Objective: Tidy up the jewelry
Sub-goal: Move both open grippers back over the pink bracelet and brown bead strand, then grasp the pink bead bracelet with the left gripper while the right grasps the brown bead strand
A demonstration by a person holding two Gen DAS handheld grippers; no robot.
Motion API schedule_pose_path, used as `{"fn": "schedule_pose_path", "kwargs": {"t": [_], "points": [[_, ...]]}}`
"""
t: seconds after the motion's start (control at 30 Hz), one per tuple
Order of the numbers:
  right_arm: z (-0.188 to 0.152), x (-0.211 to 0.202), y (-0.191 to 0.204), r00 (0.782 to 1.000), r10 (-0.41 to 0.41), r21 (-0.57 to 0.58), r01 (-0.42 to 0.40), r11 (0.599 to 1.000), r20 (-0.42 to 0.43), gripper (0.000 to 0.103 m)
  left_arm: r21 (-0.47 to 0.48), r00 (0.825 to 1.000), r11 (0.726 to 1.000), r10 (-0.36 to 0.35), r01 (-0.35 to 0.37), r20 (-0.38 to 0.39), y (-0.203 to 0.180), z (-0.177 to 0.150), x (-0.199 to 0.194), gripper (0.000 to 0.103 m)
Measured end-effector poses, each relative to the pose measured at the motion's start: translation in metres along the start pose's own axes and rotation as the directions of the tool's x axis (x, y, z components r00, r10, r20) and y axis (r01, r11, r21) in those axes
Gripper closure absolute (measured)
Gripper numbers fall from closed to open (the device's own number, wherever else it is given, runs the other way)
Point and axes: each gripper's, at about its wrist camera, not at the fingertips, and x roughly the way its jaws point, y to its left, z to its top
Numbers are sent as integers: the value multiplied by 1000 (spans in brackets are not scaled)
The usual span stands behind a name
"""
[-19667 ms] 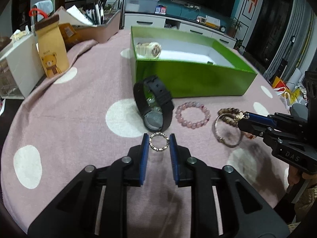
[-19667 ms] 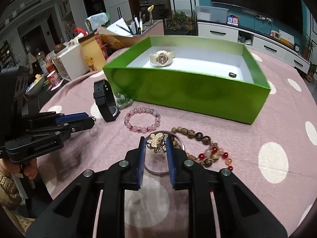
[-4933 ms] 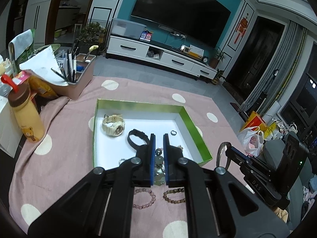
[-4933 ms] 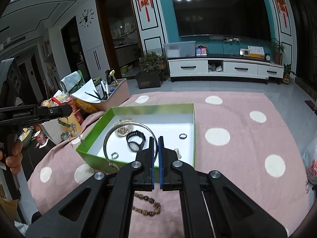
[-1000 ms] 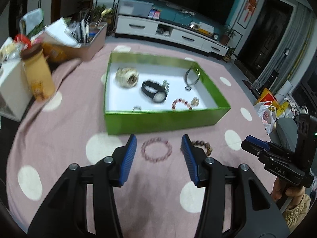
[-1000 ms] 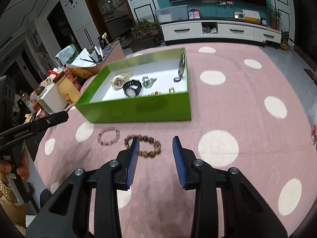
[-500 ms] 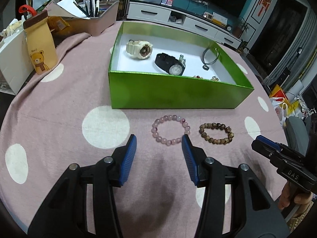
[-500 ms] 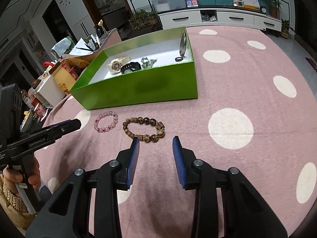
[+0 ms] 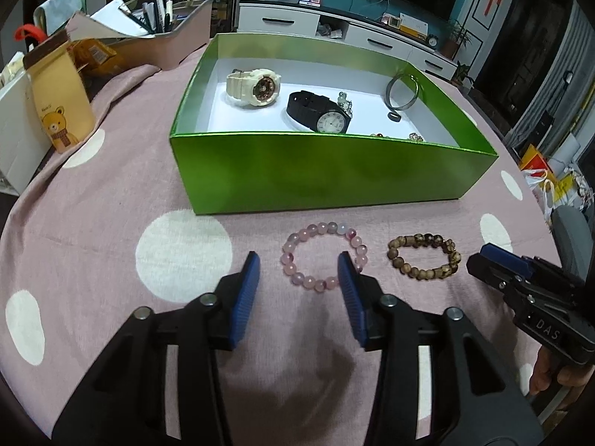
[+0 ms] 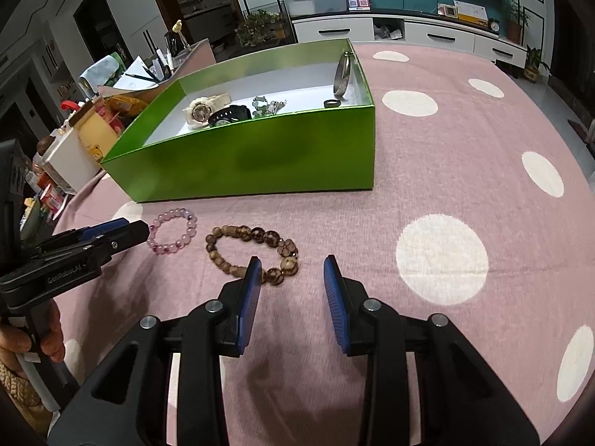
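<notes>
A pink bead bracelet lies on the pink dotted cloth in front of the green box. My left gripper is open, its fingers low around the bracelet's near left part. A brown wooden bead bracelet lies to its right, also in the right wrist view. My right gripper is open just right of the brown bracelet's near end. The box holds a cream watch, a black watch, a silver bangle and small pieces.
A yellow bear bag and a white box stand at the left. A tray of pens and papers sits behind them. The table edge falls away on the right.
Both grippers have come lower and closer to the bracelets. The left one now straddles part of the pink bracelet; the right one is beside the brown one. Both stay open.
</notes>
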Motion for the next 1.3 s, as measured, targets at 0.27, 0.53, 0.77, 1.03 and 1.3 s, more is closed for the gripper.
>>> {"fn": "schedule_pose_path", "kwargs": {"t": [0.27, 0.53, 0.77, 1.03, 1.3], "points": [[5, 12, 4, 999, -43, -30, 43, 999, -1, 68, 18, 1000, 1000, 10, -10, -11, 0, -3, 11, 68], [7, 24, 8, 998, -57, -51, 56, 997, -22, 71, 45, 1000, 999, 16, -15, -5, -3, -6, 17, 72], [4, 29, 22, 997, -77, -125, 75, 989, -12, 90, 76, 1000, 997, 20, -20, 7, -7, -8, 18, 85], [4, 25, 23, 998, -60, -120, 60, 991, 6, 92, 21, 1000, 1000, -20, 20, 7, 4, -7, 16, 96], [11, 0, 28, 996, -26, -126, 36, 991, 82, 92, 2, 997, 998, -64, 64, 36, 6, -5, 1, 96]]}}
